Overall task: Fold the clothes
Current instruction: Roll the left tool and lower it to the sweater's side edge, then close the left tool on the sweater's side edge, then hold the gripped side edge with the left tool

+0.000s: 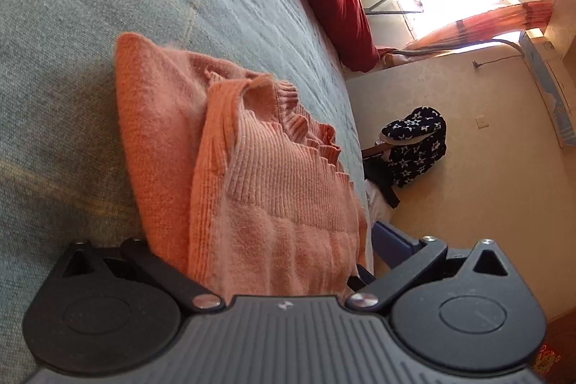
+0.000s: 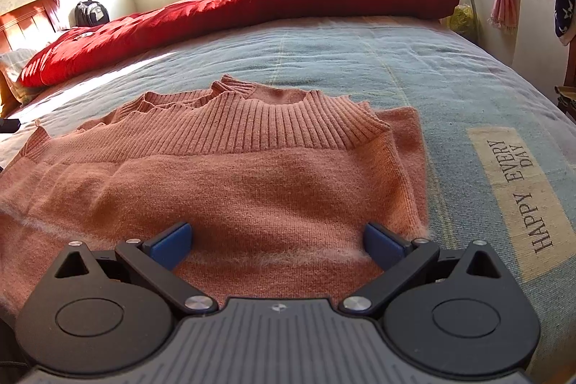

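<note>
The pink sweater point(image 2: 230, 175) lies folded on the bed point(image 2: 414, 67); right tongs point(image 2: 277, 242) spread wide over it, left tongs point(image 1: 273, 251) wide around its edge.

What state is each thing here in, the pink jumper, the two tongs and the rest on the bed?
Jumper: lying on the bed, partly folded, layers stacked.
Left tongs: wide open, jumper edge between the fingers.
Right tongs: wide open, over the jumper, gripping nothing.
Quilt: red, bunched up along the far side of the bed.
Sheet: spread out, slightly wrinkled.
</note>
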Motion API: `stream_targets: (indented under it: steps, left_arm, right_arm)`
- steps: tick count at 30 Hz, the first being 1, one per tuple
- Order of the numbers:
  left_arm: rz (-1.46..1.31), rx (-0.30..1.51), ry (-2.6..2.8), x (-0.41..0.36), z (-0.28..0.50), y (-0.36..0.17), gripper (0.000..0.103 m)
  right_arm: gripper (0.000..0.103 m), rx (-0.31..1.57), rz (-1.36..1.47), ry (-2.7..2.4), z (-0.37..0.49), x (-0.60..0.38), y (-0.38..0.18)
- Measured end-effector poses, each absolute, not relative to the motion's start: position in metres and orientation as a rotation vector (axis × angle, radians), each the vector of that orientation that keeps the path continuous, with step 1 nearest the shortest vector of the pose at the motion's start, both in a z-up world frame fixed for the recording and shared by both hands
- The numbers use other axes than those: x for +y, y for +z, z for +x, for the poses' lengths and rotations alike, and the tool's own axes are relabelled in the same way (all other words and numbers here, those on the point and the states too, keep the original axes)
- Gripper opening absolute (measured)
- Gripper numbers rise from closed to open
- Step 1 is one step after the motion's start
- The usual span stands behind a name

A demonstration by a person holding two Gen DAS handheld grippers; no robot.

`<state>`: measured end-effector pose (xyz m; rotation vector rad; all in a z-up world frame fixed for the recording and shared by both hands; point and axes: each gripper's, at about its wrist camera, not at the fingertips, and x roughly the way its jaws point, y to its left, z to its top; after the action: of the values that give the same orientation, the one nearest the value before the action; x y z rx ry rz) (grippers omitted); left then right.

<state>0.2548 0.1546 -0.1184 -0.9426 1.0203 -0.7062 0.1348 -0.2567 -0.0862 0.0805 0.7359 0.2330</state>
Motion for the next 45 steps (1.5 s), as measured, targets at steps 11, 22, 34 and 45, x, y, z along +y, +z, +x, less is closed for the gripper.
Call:
stream_targets:
  steps: [11, 22, 34, 45]
  left_arm:
    - [-0.942, 1.089, -0.781, 0.154, 0.271, -0.134, 0.102]
    - [-0.831, 1.089, -0.697, 0.164, 0.260, -0.144, 0.029]
    - [-0.805, 1.078, -0.646, 0.165, 0.259, -0.149, 0.024]
    - [-0.781, 1.073, -0.642, 0.155, 0.262, -0.146, 0.024]
  right_arm:
    - [0.103, 0.720, 0.064, 0.210, 0.134, -0.252, -0.089]
    - [0.103, 0.707, 0.064, 0.227, 0.131, -0.254, -0.089]
    - [0.103, 0.707, 0.044, 0.213, 0.130, -0.250, -0.090]
    - [0.103, 0.737, 0.036, 0.189, 0.133, -0.247, -0.084]
